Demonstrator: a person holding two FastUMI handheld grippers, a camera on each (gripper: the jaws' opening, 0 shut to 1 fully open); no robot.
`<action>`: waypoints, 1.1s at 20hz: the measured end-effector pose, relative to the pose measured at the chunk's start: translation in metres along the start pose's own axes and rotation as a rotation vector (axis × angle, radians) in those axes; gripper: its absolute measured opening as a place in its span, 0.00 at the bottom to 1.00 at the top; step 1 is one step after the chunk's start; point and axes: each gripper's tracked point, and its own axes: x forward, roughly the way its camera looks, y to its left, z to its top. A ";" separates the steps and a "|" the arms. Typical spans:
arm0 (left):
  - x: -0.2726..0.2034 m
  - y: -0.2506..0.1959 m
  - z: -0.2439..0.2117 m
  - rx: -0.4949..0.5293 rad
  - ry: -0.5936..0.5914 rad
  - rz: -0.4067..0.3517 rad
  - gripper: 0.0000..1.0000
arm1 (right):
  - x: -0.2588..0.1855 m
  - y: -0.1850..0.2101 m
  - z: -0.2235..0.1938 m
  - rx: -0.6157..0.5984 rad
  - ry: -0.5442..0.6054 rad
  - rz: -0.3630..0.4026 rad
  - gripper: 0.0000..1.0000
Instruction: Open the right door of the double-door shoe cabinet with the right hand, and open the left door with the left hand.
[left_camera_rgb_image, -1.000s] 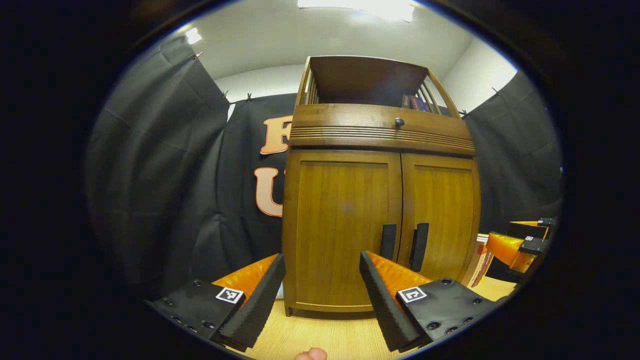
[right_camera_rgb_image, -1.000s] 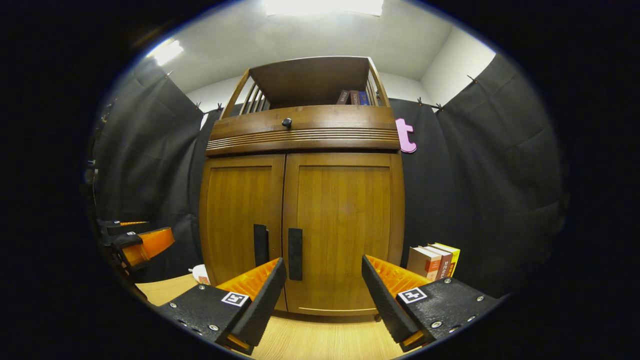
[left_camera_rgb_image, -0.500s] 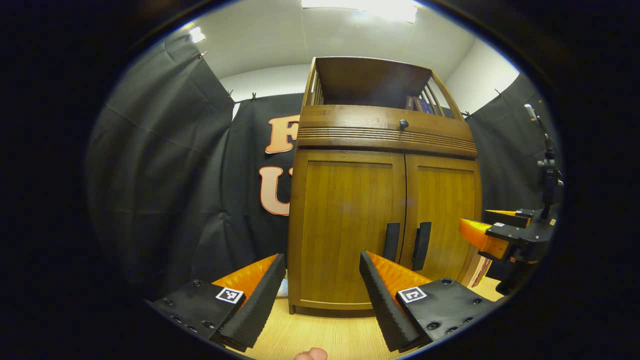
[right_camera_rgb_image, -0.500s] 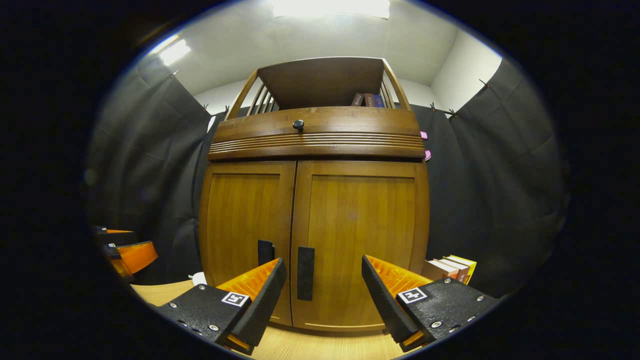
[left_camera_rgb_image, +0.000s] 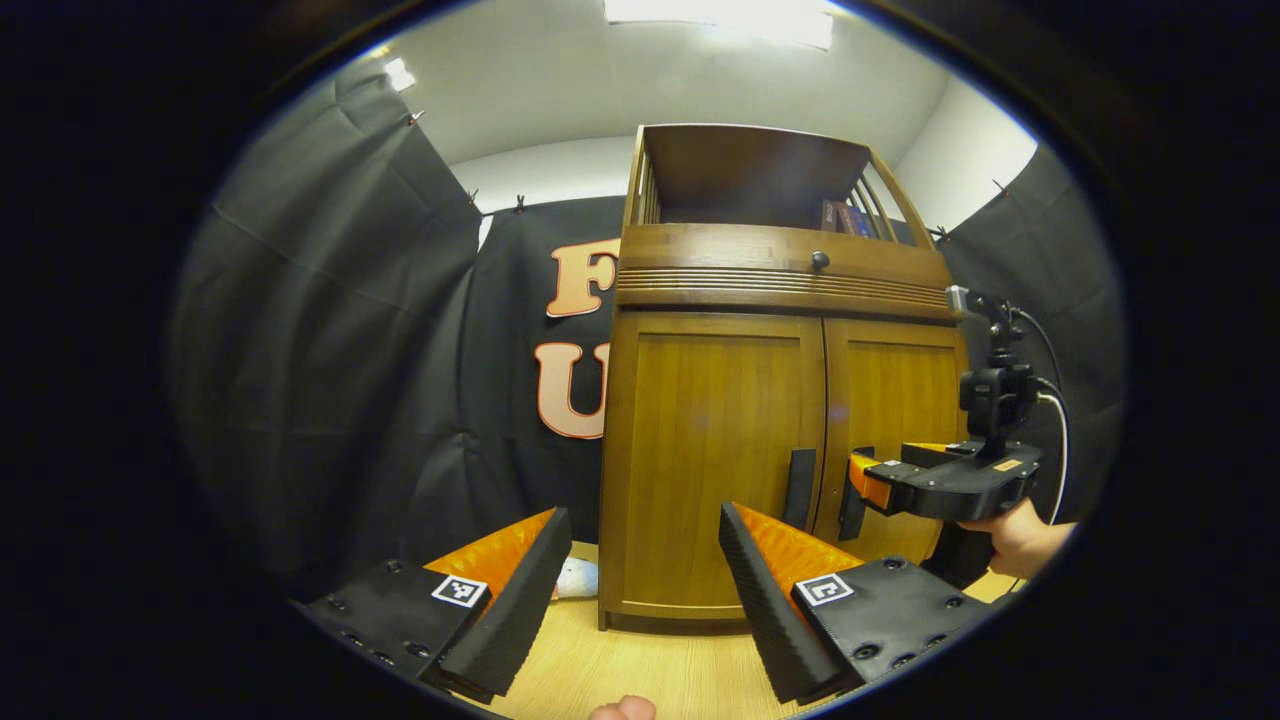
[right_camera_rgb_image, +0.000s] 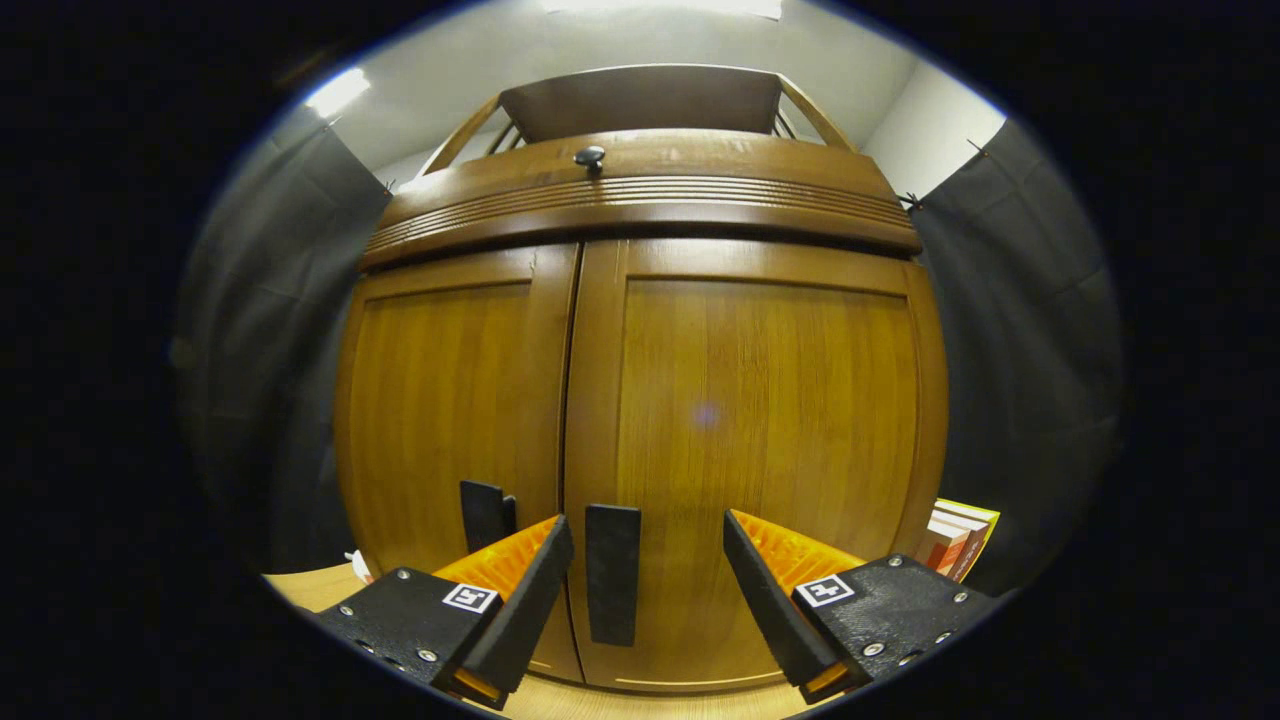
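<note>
Right gripper (right_camera_rgb_image: 640, 590), jaws spread wide and empty, straddling but not touching the right door's handle (right_camera_rgb_image: 612, 572); left gripper (left_camera_rgb_image: 640, 590), equally open and empty, farther from the closed cabinet (left_camera_rgb_image: 780, 400).

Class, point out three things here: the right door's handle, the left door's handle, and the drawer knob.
right door handle (right_camera_rgb_image: 612, 574), right gripper view, middle of the bar.
left door handle (left_camera_rgb_image: 800, 488), left gripper view, middle of the bar.
drawer knob (right_camera_rgb_image: 589, 156), right gripper view, its round head.
</note>
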 end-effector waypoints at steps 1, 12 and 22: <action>0.001 0.003 0.001 0.000 -0.001 0.004 0.97 | 0.004 0.004 -0.005 -0.004 0.006 0.003 0.93; 0.007 0.017 -0.004 0.009 0.007 -0.010 0.97 | 0.026 0.019 -0.042 0.053 0.096 -0.040 0.45; -0.003 0.009 -0.017 -0.015 0.059 -0.058 0.96 | 0.024 0.019 -0.044 0.005 0.127 0.011 0.18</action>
